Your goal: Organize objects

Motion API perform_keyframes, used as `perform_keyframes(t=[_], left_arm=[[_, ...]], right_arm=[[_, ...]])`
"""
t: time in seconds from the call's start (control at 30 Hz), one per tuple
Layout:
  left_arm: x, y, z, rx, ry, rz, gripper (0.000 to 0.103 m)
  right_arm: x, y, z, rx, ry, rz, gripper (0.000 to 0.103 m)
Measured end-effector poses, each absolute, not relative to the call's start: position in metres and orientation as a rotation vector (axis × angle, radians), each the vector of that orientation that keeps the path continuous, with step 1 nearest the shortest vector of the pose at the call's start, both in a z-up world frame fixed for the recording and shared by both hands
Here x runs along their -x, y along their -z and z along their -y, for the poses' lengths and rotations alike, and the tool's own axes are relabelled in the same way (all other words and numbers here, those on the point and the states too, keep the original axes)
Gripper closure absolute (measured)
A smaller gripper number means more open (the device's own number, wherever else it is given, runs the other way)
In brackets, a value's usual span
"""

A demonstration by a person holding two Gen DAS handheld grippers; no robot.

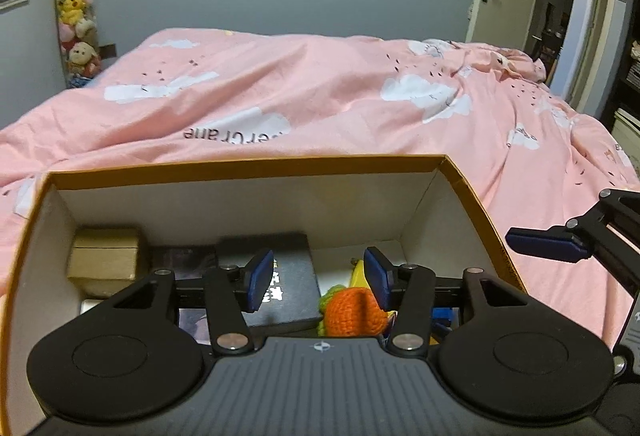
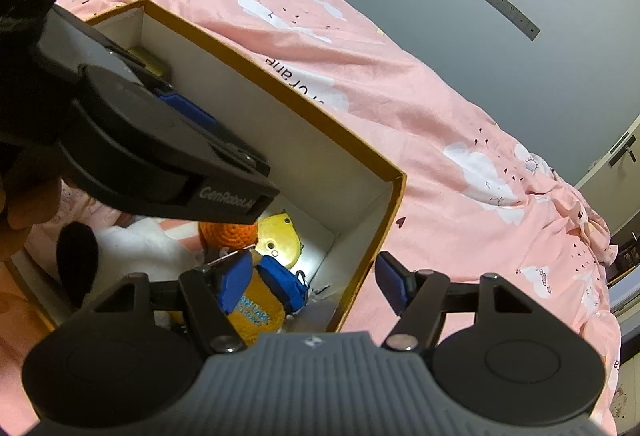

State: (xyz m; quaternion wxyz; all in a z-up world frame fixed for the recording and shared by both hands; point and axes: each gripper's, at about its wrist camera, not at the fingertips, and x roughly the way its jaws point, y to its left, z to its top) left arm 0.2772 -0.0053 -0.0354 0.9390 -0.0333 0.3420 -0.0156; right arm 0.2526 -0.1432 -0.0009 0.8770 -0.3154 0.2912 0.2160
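Box (image 1: 248,165), the open cardboard container that the organizing task centres on, is set on the pink bedcover (image 1: 320,87) with its opening upward, so that items can be lowered in from above. Flat, rigid items are packed at the left end: a small tan carton (image 1: 106,256) in the corner and a black case (image 1: 288,276) beside it, which leaves the right end free for soft goods. An orange knitted toy (image 1: 350,312) lies there, next to a yellow object (image 2: 280,240) and a white plush (image 2: 140,248). The left gripper (image 1: 318,282) is held inside the box over the orange toy; its jaws stand apart and the pads are not seen pressing on the toy, which is judged to have been released. The right gripper (image 2: 314,286) straddles the right-hand wall with one finger inside and one outside, unclamped, probably to steady the box.
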Motion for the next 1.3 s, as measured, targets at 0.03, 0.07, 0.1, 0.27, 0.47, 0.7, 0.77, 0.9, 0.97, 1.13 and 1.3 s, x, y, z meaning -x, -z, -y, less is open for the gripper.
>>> perform_keyframes(t=[0.03, 0.07, 0.1, 0.27, 0.47, 0.7, 0.77, 0.9, 0.97, 1.13, 1.3], left_arm=[[-0.274, 0.033, 0.004, 0.071, 0.022, -0.69, 0.04], [-0.269, 0.03, 0.003, 0.08, 0.007, -0.678, 0.037], [-0.265, 0.026, 0.002, 0.088, -0.004, -0.664, 0.036], [-0.241, 0.005, -0.003, 0.104, -0.055, -0.585, 0.03], [-0.209, -0.022, -0.002, 0.092, -0.084, -0.472, 0.022], [-0.171, -0.047, -0.003, 0.057, -0.143, -0.343, 0.01], [-0.161, -0.054, -0.004, 0.046, -0.157, -0.32, 0.01], [-0.141, -0.061, -0.006, -0.006, -0.169, -0.28, 0.01], [-0.131, -0.062, -0.006, -0.042, -0.189, -0.264, 0.01], [-0.111, -0.065, -0.012, -0.061, -0.173, -0.276, 0.01], [-0.094, -0.051, -0.018, -0.025, -0.158, -0.348, 0.01]], right_arm=[[-0.251, -0.001, 0.143, 0.656, -0.45, -0.601, 0.033], [-0.249, -0.004, 0.144, 0.653, -0.449, -0.594, 0.032], [-0.247, -0.006, 0.145, 0.648, -0.449, -0.587, 0.03], [-0.231, -0.023, 0.152, 0.616, -0.448, -0.542, 0.025], [-0.202, -0.045, 0.166, 0.525, -0.446, -0.492, 0.018], [-0.164, -0.067, 0.18, 0.35, -0.45, -0.428, 0.008], [-0.151, -0.074, 0.182, 0.302, -0.451, -0.401, 0.005], [-0.13, -0.086, 0.191, 0.203, -0.439, -0.343, 0.001], [-0.12, -0.091, 0.196, 0.152, -0.426, -0.317, 0.001], [-0.097, -0.097, 0.208, 0.016, -0.384, -0.285, 0.001], [-0.079, -0.085, 0.202, 0.008, -0.363, -0.295, 0.001]])
